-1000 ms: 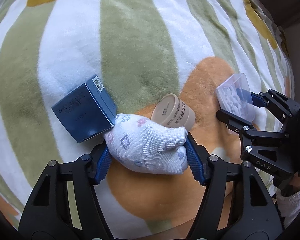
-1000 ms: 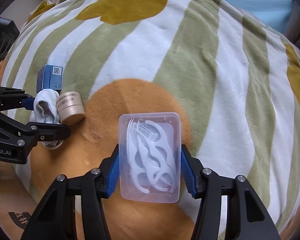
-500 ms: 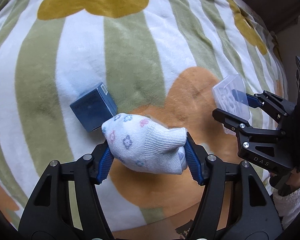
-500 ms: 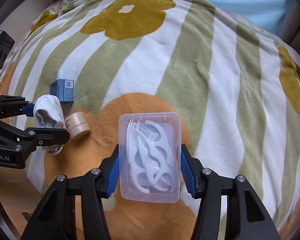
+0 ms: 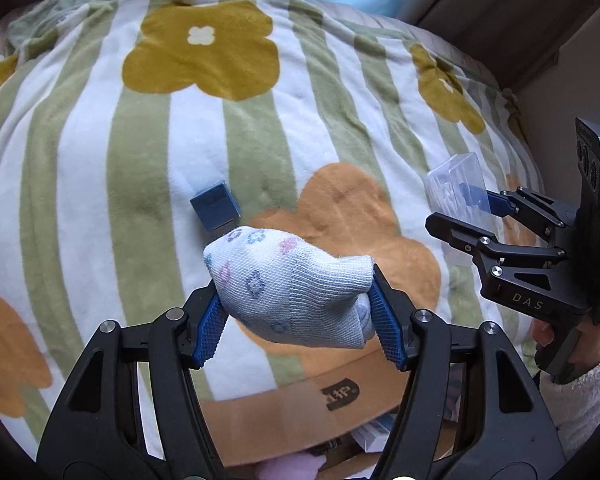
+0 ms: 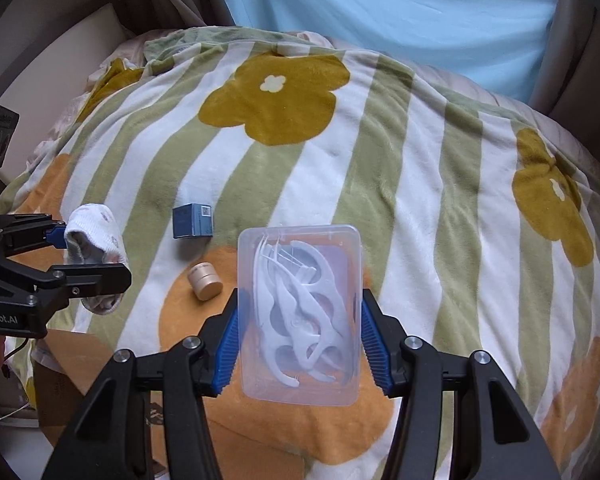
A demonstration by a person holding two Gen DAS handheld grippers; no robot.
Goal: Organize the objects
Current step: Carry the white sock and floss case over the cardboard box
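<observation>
My left gripper (image 5: pixel 296 316) is shut on a rolled white sock (image 5: pixel 290 294) with small flower prints, held above the blanket. My right gripper (image 6: pixel 300 340) is shut on a clear plastic box of white floss picks (image 6: pixel 300 316), also lifted. In the left wrist view the right gripper (image 5: pixel 474 210) shows at the right edge with the clear box (image 5: pixel 454 184). In the right wrist view the left gripper (image 6: pixel 88 250) and sock (image 6: pixel 96 236) show at the left. A small blue box (image 6: pixel 193 221) (image 5: pixel 216 207) and a tan round jar (image 6: pixel 205 281) lie on the blanket; the sock hides the jar in the left wrist view.
A striped blanket with flower shapes (image 6: pixel 380 160) covers the bed. An open cardboard box (image 5: pixel 300 412) stands below the near edge of the bed, also seen as cardboard box (image 6: pixel 72 376). A light blue sheet (image 6: pixel 380 12) lies at the far end. A hand in a fleecy sleeve (image 5: pixel 572 392) holds the right gripper.
Both grippers have risen off the blanket, carrying the sock and the clear box. The blue box and the jar stayed put and look smaller. The cardboard box has come into view.
</observation>
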